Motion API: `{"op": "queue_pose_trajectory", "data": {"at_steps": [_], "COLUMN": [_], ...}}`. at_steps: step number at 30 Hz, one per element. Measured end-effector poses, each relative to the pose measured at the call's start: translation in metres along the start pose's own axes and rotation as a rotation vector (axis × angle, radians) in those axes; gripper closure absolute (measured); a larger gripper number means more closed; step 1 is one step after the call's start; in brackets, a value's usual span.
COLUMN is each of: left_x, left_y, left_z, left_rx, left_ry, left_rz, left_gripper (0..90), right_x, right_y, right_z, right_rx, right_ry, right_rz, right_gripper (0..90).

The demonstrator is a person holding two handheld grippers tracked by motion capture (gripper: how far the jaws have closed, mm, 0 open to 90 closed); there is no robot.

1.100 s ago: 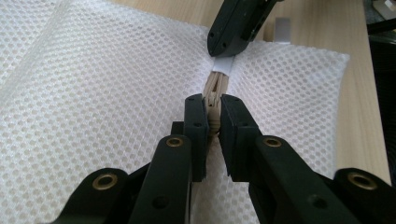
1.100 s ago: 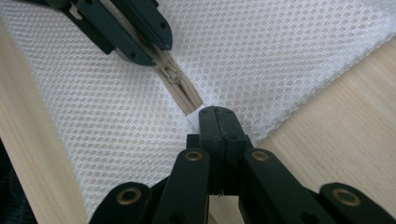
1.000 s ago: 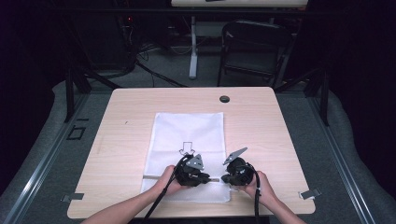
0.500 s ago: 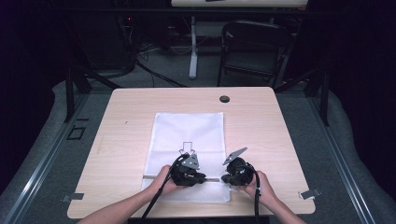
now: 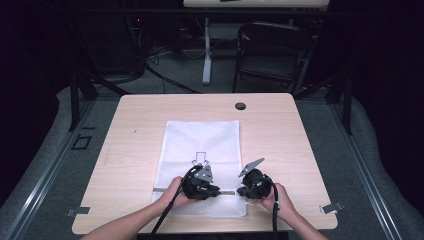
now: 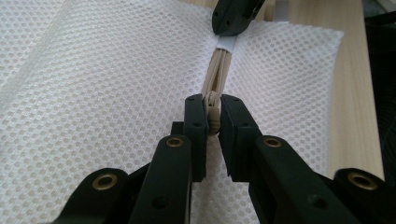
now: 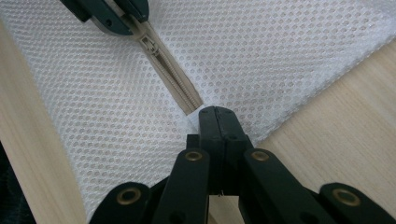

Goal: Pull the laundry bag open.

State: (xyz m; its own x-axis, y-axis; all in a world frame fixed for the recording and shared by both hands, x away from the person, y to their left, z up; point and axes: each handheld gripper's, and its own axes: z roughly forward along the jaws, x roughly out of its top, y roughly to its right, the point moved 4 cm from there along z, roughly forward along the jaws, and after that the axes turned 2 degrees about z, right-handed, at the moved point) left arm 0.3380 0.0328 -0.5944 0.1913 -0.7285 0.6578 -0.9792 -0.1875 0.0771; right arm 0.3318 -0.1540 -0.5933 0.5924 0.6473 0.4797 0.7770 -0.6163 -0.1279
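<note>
The white mesh bag point(image 5: 200, 165) lies flat mid-bench, its zipper point(image 6: 217, 77) running along the near end. The left tool point(image 6: 212, 119) pinches the zipper pull point(image 6: 214, 122); the right tool point(image 7: 216, 122), pressed together, clamps the bag's right end. Judging by the teeth, a short stretch between them remains to travel.

One white mesh laundry bag point(image 5: 202, 150) lies on one light wooden table point(image 5: 135, 120), with one beige zipper point(image 7: 172, 78) running across the bag and one zipper slider point(image 6: 213, 119) on it. Two black handheld grippers are at the bag: the left gripper point(image 5: 216, 190) and the right gripper point(image 5: 239, 190), each carrying one grey three-cornered plate. Two hands hold them. One dark round grommet point(image 5: 240, 106) sits in the tabletop. One black chair point(image 5: 272, 47) stands beyond the table.
</note>
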Motion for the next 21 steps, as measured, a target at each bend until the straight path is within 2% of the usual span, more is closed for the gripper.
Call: {"op": "queue_pose_trajectory", "data": {"at_steps": [5, 9, 13, 16, 17, 21], "left_x": [-0.003, -0.003, -0.006, -0.006, -0.006, -0.008], "left_y": [-0.002, -0.002, -0.002, -0.002, -0.003, -0.003], "left_z": [-0.004, -0.006, -0.01, -0.011, -0.012, -0.012], "left_rx": [-0.004, -0.005, -0.008, -0.001, 0.013, 0.0], "left_ry": [0.009, 0.0, 0.007, 0.007, 0.0, 0.01], "left_rz": [-0.013, 0.001, -0.009, -0.008, -0.006, -0.008], "left_gripper": [81.9, 81.9, 81.8, 81.8, 81.8, 81.9], "right_x": [0.0, 0.0, 0.0, 0.0, 0.0, 0.0], "right_y": [0.0, 0.0, 0.0, 0.0, 0.0, 0.0], "right_z": [0.0, 0.0, 0.0, 0.0, 0.0, 0.0], "right_rx": [-0.001, -0.002, -0.001, 0.001, 0.001, 0.0], "right_ry": [-0.007, -0.008, -0.005, -0.005, -0.005, -0.005], "right_rz": [-0.006, -0.005, -0.004, -0.002, -0.002, 0.0], "right_gripper": [90.0, 90.0, 90.0, 90.0, 90.0, 90.0]}}
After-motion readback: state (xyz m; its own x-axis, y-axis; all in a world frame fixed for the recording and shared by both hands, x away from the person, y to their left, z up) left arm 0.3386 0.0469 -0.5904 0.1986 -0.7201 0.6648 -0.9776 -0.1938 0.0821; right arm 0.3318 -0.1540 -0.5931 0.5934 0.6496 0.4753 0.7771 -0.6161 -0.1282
